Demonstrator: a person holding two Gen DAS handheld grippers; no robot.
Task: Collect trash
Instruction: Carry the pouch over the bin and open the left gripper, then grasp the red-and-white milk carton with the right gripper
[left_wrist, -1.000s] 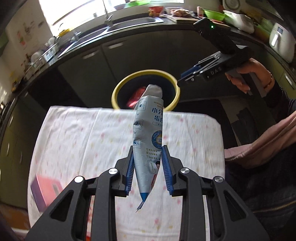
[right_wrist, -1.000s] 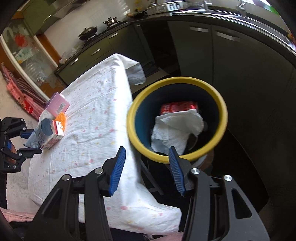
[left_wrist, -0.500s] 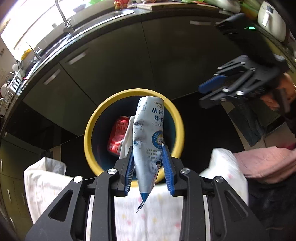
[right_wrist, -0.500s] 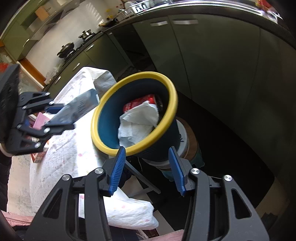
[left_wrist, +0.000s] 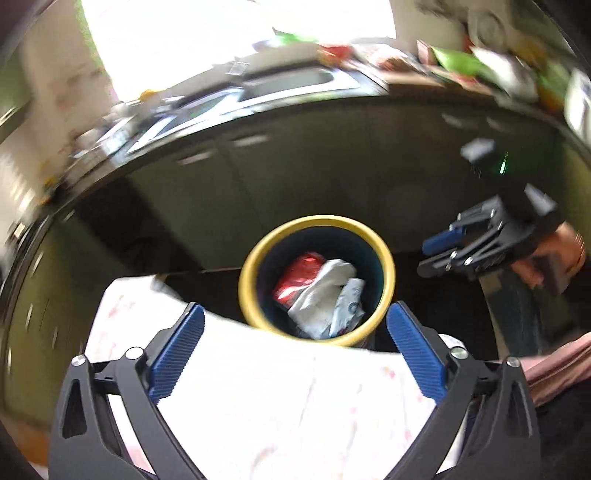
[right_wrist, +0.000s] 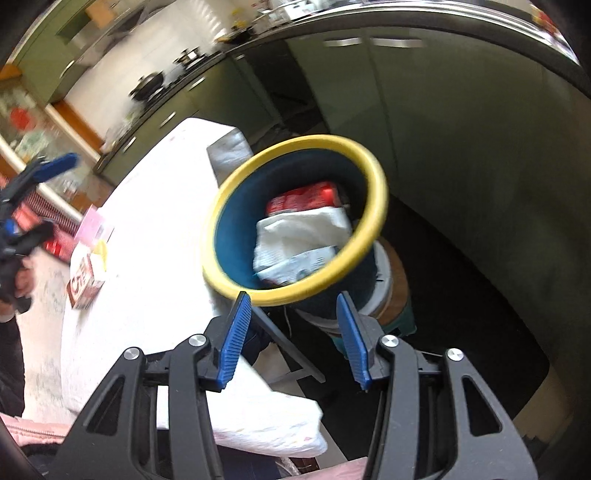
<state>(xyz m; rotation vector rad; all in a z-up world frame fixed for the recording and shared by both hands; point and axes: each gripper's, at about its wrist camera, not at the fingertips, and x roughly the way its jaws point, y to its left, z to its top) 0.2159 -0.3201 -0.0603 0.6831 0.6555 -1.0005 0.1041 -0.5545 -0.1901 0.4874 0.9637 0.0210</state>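
The bench (right_wrist: 155, 229) still has a small box (right_wrist: 83, 286), light and stiff, best pinched across its flat sides, while the soft pouch (left_wrist: 347, 306) lies in the bin (left_wrist: 251, 269) below the wide-open, empty left claw (left_wrist: 295, 347), its jaws just opened, and the right claw (right_wrist: 293, 339) is half open and empty.

Left wrist view: countertop clutter (left_wrist: 461, 62) smeared by motion blur, items unreadable; window area blown out. Bin (left_wrist: 255, 254) near rim cut by tablecloth edge (left_wrist: 258, 387). Pouch (left_wrist: 349, 306) print too small to read, partly under tissue (left_wrist: 317, 291). Right wrist view: bin base hidden behind the rim; red can (right_wrist: 303, 197) mostly covered; left gripper (right_wrist: 33, 199) cut off at frame edge, blurred.
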